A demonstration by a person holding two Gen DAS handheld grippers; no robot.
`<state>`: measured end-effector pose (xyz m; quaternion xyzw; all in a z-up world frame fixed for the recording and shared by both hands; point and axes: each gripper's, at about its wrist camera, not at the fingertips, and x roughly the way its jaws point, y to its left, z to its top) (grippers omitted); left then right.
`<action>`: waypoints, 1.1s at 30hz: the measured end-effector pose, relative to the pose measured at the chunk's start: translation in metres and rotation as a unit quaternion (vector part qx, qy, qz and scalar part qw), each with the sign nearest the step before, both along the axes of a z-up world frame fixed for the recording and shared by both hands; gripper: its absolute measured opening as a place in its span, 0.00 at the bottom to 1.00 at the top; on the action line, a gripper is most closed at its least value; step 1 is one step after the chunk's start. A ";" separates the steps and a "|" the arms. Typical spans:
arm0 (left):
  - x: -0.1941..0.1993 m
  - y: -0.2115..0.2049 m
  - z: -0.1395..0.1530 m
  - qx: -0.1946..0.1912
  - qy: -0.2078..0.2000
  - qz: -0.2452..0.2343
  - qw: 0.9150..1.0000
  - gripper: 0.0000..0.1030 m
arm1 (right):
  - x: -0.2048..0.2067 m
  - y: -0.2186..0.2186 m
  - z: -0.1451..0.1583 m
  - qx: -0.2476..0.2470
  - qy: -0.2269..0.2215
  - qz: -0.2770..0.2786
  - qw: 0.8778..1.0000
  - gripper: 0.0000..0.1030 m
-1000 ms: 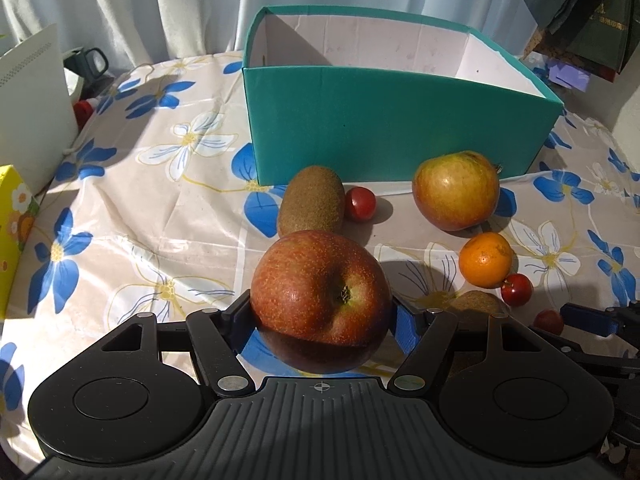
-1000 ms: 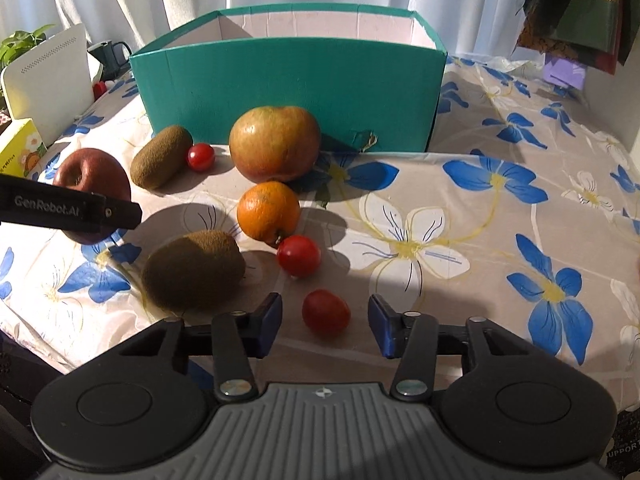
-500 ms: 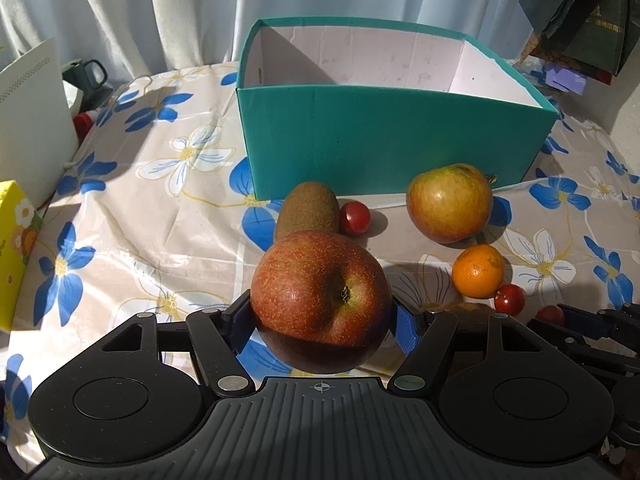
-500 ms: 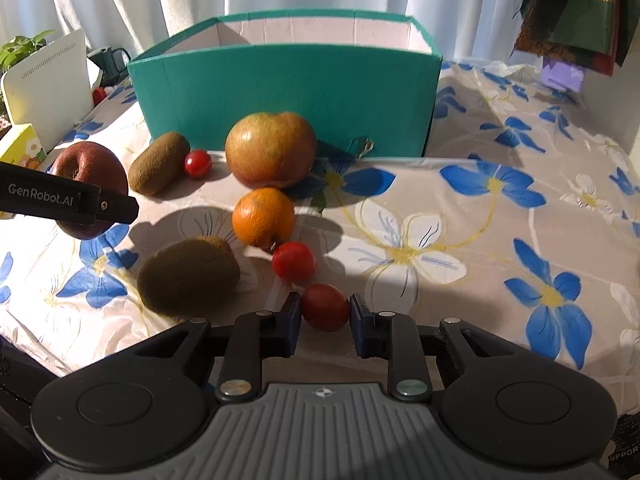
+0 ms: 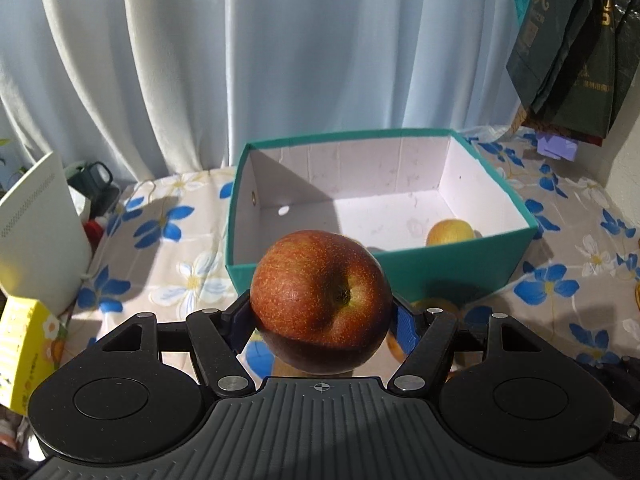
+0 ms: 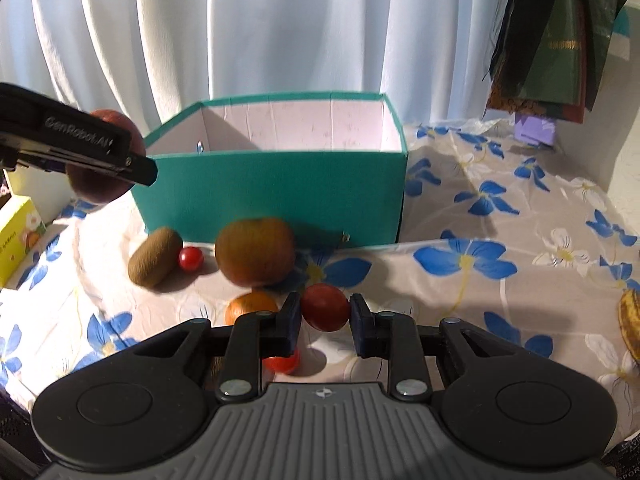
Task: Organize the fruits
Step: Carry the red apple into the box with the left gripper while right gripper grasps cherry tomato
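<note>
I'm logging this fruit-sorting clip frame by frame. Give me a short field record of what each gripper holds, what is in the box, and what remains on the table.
left gripper: shut on red apple, lifted near the box
right gripper: shut on cherry tomato
teal box: one yellowish fruit inside
on tablecloth: kiwi, small tomato, large apple, orange, another tomato

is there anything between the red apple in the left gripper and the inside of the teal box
Nothing visible blocks it. The red apple sits clamped in the left gripper, raised before the teal box. The box is open-topped; only a yellowish fruit lies inside near its right front corner.
</note>
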<state>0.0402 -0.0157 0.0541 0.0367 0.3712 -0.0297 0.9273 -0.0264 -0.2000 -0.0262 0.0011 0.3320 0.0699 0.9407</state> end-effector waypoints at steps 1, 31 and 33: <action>0.003 -0.001 0.003 0.001 -0.005 -0.001 1.000 0.71 | 0.000 0.000 0.002 0.001 -0.005 -0.002 1.000 0.24; 0.121 0.004 -0.028 0.001 0.025 0.030 0.999 0.71 | 0.015 -0.014 0.031 -0.019 -0.065 -0.097 0.993 0.24; 0.125 0.005 -0.032 0.002 0.030 0.031 0.999 0.71 | 0.018 -0.013 0.032 -0.020 -0.068 -0.097 0.993 0.24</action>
